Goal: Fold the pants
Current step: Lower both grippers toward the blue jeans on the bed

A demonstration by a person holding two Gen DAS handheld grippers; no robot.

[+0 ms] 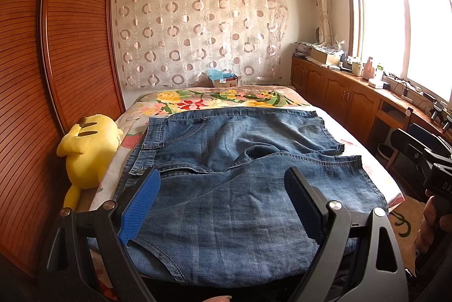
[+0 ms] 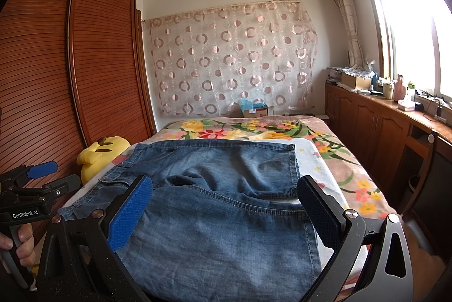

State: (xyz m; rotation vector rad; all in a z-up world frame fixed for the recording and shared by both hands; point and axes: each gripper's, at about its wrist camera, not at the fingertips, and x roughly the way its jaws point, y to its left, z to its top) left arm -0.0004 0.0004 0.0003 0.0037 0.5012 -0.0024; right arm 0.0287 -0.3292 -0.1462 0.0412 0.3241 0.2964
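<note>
Blue denim pants (image 1: 226, 183) lie spread across the near end of the bed, waistband to the left, the two short legs running right with the near leg overlapping the far one. In the right wrist view the same pants (image 2: 214, 217) fill the lower middle. My left gripper (image 1: 223, 177) hovers open over the near leg, blue pads wide apart, nothing between them. My right gripper (image 2: 226, 186) is likewise open above the near leg's hem area. The left gripper (image 2: 42, 177) also shows at the left edge of the right wrist view, held by a hand.
A yellow plush toy (image 1: 87, 143) lies at the bed's left side against the slatted wooden wardrobe (image 1: 56, 61). A floral blanket (image 1: 214, 99) covers the far bed. Wooden cabinets (image 1: 339, 92) with clutter run along the right under the window. A cardboard box (image 1: 223, 80) sits behind the bed.
</note>
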